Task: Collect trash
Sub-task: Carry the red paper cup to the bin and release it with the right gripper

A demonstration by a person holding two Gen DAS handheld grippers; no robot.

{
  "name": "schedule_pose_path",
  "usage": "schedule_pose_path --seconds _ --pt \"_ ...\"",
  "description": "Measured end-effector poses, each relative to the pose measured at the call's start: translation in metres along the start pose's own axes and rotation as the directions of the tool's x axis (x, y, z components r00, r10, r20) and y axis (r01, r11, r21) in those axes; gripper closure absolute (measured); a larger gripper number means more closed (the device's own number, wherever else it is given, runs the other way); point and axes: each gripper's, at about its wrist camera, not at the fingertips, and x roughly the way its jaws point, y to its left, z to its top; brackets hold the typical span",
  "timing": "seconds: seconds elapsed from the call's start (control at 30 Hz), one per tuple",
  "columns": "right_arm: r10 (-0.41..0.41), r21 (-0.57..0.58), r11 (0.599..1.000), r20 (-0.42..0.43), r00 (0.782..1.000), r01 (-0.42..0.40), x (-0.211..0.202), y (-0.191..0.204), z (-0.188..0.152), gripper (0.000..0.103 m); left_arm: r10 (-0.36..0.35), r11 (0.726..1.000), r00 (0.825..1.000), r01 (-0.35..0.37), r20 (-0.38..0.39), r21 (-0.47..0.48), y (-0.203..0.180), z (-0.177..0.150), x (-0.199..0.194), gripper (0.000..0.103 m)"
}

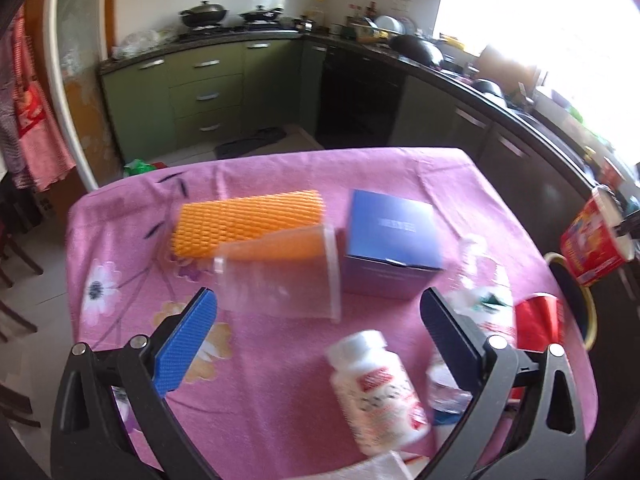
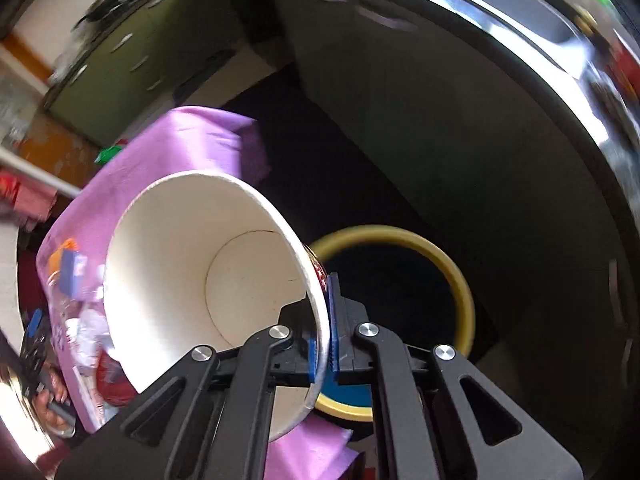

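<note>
Right gripper (image 2: 324, 344) clamped on the wall of a paper noodle cup (image 2: 192, 280), one blue pad inside the rim, one outside on the red printed side. Pointing steeply down; cup tilted with its white, empty inside facing the right wrist camera. Cup is off the counter (image 1: 260, 360) edge, above and just beside the yellow-rimmed trash bin (image 2: 456, 280); the bin's dark opening sits right behind the gripper. In the left wrist view the same cup (image 1: 592, 244) hangs past the counter's right edge, over the bin rim (image 1: 560, 258), right gripper mostly cut off at frame edge. Left gripper (image 1: 316, 320) wide open, nothing between the pads, angled down over the near half of the counter. Relative to the blue box (image 1: 390, 242) on the pink floral cloth: clear plastic cup (image 1: 280, 276) on its side just left, touching or nearly so; orange foam netting (image 1: 248, 220) further left behind that cup; white pill bottle (image 1: 376, 388) with red label lying nearer the camera; clear water bottle (image 1: 476, 280) to the right, partly hidden by the right finger (image 1: 448, 336) of the left gripper; red crumpled item (image 1: 538, 320) beyond that at the counter's right edge. White paper scrap (image 1: 380, 468) at the bottom edge. Frames motion-blurred; labels unreadable.
</note>
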Motion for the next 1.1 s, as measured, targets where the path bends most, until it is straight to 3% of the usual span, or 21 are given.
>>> schedule_pose_path --seconds 0.1,0.27,0.5,0.6,0.73,0.9,1.1 --pt "-0.024 0.069 0.997 -0.009 1.0 0.025 0.023 -0.038 -0.011 0.096 -0.058 0.998 0.998 0.058 -0.023 0.014 -0.015 0.002 -0.001 0.006" --pt "-0.064 0.124 0.99 -0.032 0.997 0.068 0.067 -0.071 -0.019 0.096 -0.068 0.995 0.997 0.071 -0.04 0.075 -0.038 0.003 -0.008 0.006" --pt "-0.041 0.151 0.987 -0.123 0.992 0.06 0.137 -0.086 -0.027 0.096 -0.117 0.981 0.99 0.128 -0.083 0.144 -0.06 0.008 -0.023 0.006" --pt "-0.023 0.153 0.987 -0.151 0.988 0.046 0.154 -0.09 -0.027 0.089 -0.132 0.976 0.985 0.149 -0.107 0.161 -0.064 0.009 -0.022 0.006" --pt "-0.011 0.147 0.989 -0.142 0.99 0.032 0.15 -0.097 -0.029 0.071 -0.16 0.96 0.973 0.193 -0.167 0.205 -0.078 0.007 -0.013 0.006" --pt "0.008 0.118 0.993 -0.111 0.994 0.006 0.126 -0.091 -0.032 0.069 -0.184 0.929 0.943 0.259 -0.279 0.263 -0.098 0.005 0.01 0.006" --pt "0.031 0.104 0.994 -0.094 0.995 -0.021 0.117 -0.092 -0.049 0.067 -0.116 0.915 0.918 0.247 -0.381 0.318 -0.11 0.009 0.045 0.006"
